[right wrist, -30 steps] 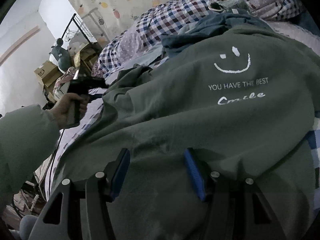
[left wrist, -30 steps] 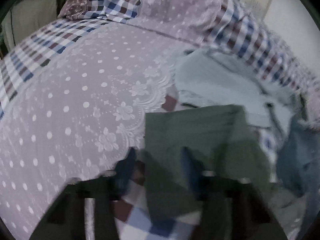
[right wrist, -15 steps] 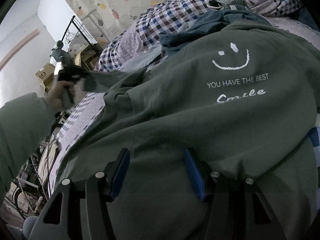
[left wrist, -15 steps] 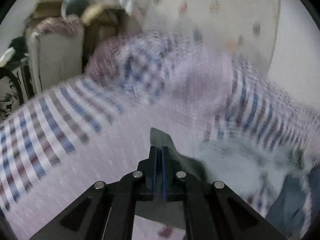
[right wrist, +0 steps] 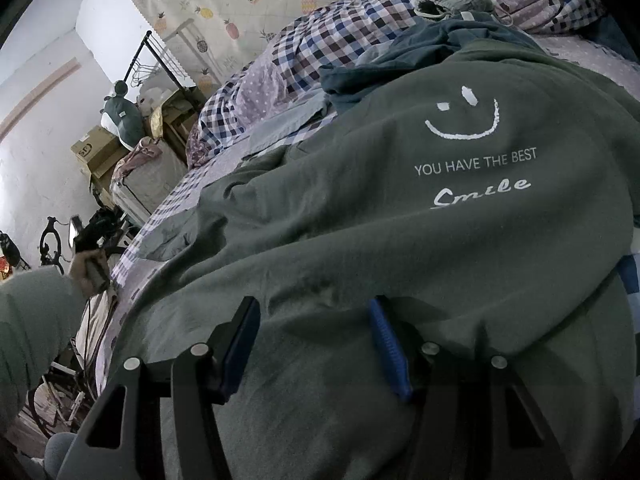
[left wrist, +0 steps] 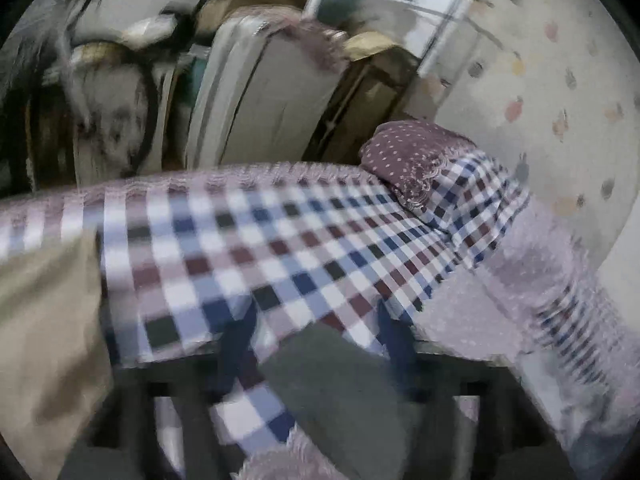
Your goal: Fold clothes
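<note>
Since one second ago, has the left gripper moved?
Yes. In the right wrist view the left gripper has dropped and swung left, away from the cardboard boxes, off the green sweatshirt.

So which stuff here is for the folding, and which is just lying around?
For the folding:
green sweatshirt
right gripper, jaws open over it
left gripper, jaws open

Just lying around:
blue garment
checked bedding
cardboard box
plush toy

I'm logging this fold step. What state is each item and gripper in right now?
Green sweatshirt: spread on the bed, print up, unfolded.
Blue garment: crumpled beyond it.
Right gripper: open over the sweatshirt.
Left gripper: open, green cloth between its fingers.
</note>
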{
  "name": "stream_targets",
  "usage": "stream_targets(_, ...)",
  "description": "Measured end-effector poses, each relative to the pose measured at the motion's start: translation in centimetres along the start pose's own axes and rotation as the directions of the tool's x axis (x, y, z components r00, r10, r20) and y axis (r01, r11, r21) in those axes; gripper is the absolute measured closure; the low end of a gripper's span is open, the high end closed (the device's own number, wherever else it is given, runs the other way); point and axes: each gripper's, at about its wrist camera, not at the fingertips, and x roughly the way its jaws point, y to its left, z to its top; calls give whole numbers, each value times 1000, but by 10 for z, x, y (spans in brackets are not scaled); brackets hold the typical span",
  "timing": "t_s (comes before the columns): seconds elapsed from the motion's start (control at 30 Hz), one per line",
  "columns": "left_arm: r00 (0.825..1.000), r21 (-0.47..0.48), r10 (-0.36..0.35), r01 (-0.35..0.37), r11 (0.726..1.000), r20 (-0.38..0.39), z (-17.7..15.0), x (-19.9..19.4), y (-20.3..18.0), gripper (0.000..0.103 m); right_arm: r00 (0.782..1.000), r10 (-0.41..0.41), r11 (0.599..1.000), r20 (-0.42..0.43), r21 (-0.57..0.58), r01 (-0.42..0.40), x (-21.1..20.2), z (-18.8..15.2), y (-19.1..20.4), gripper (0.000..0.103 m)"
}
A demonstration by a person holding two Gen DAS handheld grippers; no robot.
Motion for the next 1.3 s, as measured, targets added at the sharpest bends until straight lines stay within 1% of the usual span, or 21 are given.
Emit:
stream_targets(0.07, 996, -71, -57, 52, 996, -63, -5, 2, 12, 26, 1000, -1, 1000, -1, -3, 1, 0, -1, -1, 42)
stream_targets(0.2, 973, -32, -60, 54, 998, -222, -25, 22, -1, 26, 1000, -2, 1000, -1, -6, 2, 0, -1, -1, 42)
stream_targets(0.27, 952, 27, 24, -17, 999, -304, -37, 36, -14, 26, 1000, -2, 1000, -1, -7, 2, 0, 0, 0, 42)
stream_targets(0.3, 944, 69, 78, -59, 996, -321, -42, 43, -20, 26, 1000, -2, 1000, -1, -7, 2, 0, 0, 0, 42)
stream_targets(0.37, 940, 124, 142, -109, 986, -309, -48, 49, -32, 27, 1000, -3, 1000, -2, -8, 3, 0, -1, 0, 42)
stream_targets(0.4, 939, 132, 163, -128, 983, -302, -49, 52, -36, 44, 1000, -3, 1000, -3, -9, 3, 0, -1, 0, 42)
stream_targets(0.43, 938, 137, 181, -146, 980, -294, -49, 55, -39, 66, 1000, -4, 1000, -4, -10, 3, 0, -1, -1, 42)
stream_targets(0.47, 933, 146, 221, -185, 972, -286, -48, 59, -43, 99, 1000, -4, 1000, -4, -11, 4, 1, -1, -1, 42)
stream_targets(0.5, 930, 142, 240, -207, 968, -277, -44, 63, -45, 100, 1000, -4, 1000, -5, -12, 4, 1, -1, -1, 42)
stream_targets(0.6, 966, 104, 202, -186, 977, -162, -23, 60, -57, 101, 1000, -1, 1000, -6, -11, 1, 1, -2, -2, 42)
stream_targets(0.67, 980, 89, 188, -182, 979, -71, -7, 48, -59, 101, 1000, 2, 1000, -6, -9, -2, 1, -2, -3, 42)
stream_targets(0.7, 982, 73, 183, -179, 981, -53, -1, 46, -58, 101, 1000, 3, 1000, -7, -8, -4, 1, -2, -3, 42)
stream_targets(0.73, 983, 52, 179, -177, 983, -50, 5, 46, -56, 101, 1000, 3, 1000, -8, -9, -3, 2, -2, -3, 42)
stream_targets(0.8, 978, 17, 182, -181, 983, -100, 9, 50, -46, 100, 1000, 1, 1000, -11, -11, -1, 3, -2, -2, 42)
stream_targets(0.87, 973, 15, 189, -189, 982, -132, 6, 50, -38, 97, 1000, 2, 1000, -11, -10, -2, 3, -2, -3, 42)
stream_targets(0.93, 974, 22, 173, -172, 985, -147, 2, 49, -36, 71, 1000, 2, 1000, -11, -10, -2, 3, -3, -3, 42)
stream_targets(0.97, 978, 19, 152, -151, 988, -144, -1, 42, -33, 43, 1000, 2, 1000, -11, -10, -2, 3, -3, -3, 42)
stream_targets(1.0, 983, 12, 124, -123, 992, -135, -5, 33, -30, 28, 1000, 2, 1000, -11, -9, -2, 3, -3, -3, 42)
stream_targets(1.13, 994, 0, 13, -13, 1000, -105, -19, -5, -19, 24, 1000, 12, 1000, -13, -1, -12, 2, -3, -5, 42)
stream_targets(1.2, 992, 60, -28, 35, 998, -121, -37, -30, -23, 24, 1000, 19, 1000, -13, 5, -19, 1, -3, -5, 42)
stream_targets(1.3, 981, 151, -91, 117, 982, -169, -71, -71, -29, 22, 1000, 24, 1000, -15, 11, -24, -4, -3, -7, 42)
